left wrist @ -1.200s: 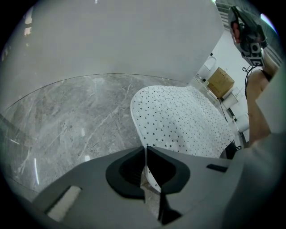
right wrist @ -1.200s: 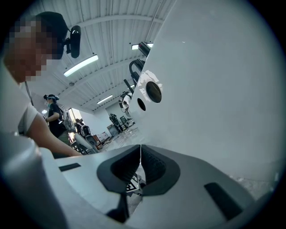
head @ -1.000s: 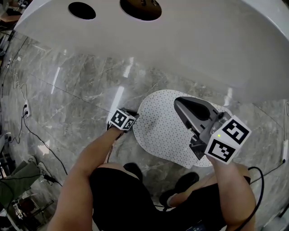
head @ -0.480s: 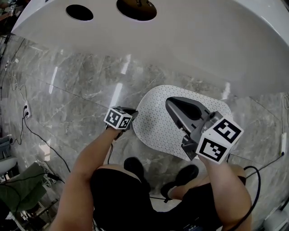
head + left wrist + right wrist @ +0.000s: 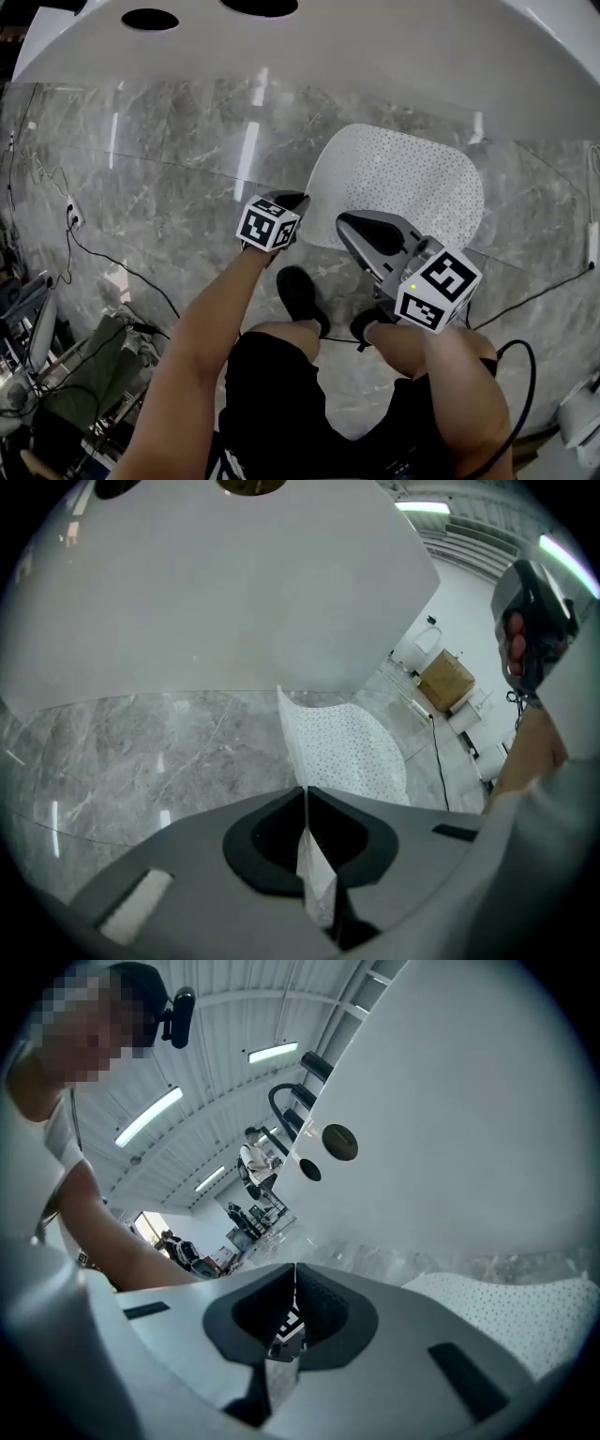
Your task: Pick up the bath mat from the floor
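Left tool (image 5: 306, 799) pinches the bath mat (image 5: 403, 187), lifted beside the tub (image 5: 375, 56); right tool (image 5: 294, 1274) closed, empty. Nearly done, I'd say.

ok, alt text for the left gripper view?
The left gripper has its fingers closed on the edge of a white dotted bath mat, which stretches away from them over the grey marble floor. A white bathtub fills the top of the frame.
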